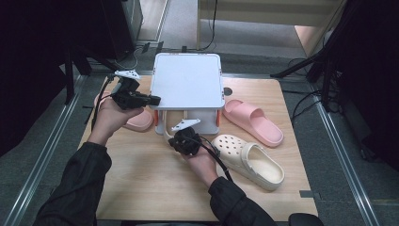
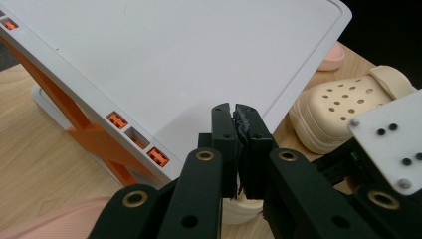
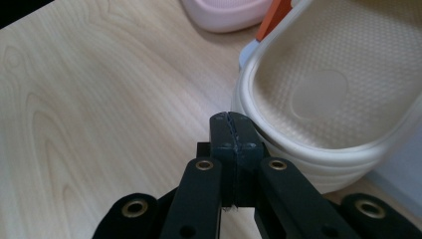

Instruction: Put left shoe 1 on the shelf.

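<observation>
**Cream clog at rack base, both jaws closed**

Right hand-held gripper [image 3: 232,124] is seen pressed together, empty, beside a cream perforated rubber clog [image 3: 318,89] under the white plastic rack [image 1: 189,80]. Left hand-held gripper [image 2: 235,117] likewise closed. The clog could be nudged deeper.

A wooden table [image 1: 141,188] stands on grey floor [image 1: 42,155].

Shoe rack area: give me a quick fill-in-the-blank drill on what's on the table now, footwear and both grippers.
1. The rack has a white top and ____ side supports.
2. The cream clog lies to the ____ of the right gripper in the high view.
3. The slide beside the rack's right side is ____ in colour.
4. The left gripper has its jaws ____.

Missing words: orange; right; pink; shut
</observation>
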Available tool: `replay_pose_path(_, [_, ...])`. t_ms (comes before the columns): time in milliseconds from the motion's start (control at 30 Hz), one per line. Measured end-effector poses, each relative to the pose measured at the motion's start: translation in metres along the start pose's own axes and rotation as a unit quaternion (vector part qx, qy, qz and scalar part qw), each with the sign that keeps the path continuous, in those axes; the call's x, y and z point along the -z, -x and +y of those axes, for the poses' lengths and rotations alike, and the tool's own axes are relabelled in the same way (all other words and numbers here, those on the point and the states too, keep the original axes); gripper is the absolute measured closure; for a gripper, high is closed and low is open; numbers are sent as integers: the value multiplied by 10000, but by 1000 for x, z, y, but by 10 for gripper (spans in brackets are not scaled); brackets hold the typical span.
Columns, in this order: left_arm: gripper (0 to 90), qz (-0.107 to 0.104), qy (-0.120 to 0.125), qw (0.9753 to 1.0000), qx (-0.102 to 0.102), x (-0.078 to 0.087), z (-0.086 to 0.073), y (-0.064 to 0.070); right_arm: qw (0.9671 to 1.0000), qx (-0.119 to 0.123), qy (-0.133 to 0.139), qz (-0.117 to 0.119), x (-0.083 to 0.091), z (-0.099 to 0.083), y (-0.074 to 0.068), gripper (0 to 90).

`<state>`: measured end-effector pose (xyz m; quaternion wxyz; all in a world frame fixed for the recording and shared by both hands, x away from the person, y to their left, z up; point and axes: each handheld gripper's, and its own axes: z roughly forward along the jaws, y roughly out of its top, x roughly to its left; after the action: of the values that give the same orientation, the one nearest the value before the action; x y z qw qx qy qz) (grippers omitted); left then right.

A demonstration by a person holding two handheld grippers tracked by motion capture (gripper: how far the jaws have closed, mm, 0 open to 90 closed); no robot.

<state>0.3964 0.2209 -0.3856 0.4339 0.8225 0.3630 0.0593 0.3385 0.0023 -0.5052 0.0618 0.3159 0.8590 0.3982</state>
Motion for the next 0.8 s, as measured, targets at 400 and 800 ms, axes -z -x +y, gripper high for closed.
replay_pose_path(400, [872,-9,23,10000,3,0,0,0,9995,-216,212,113,-22,20,10,900])
replay_pose_path(800, [865,31,16,10000,-17,-1,0,1,9998,-81,141,140,-4,17,8,900])
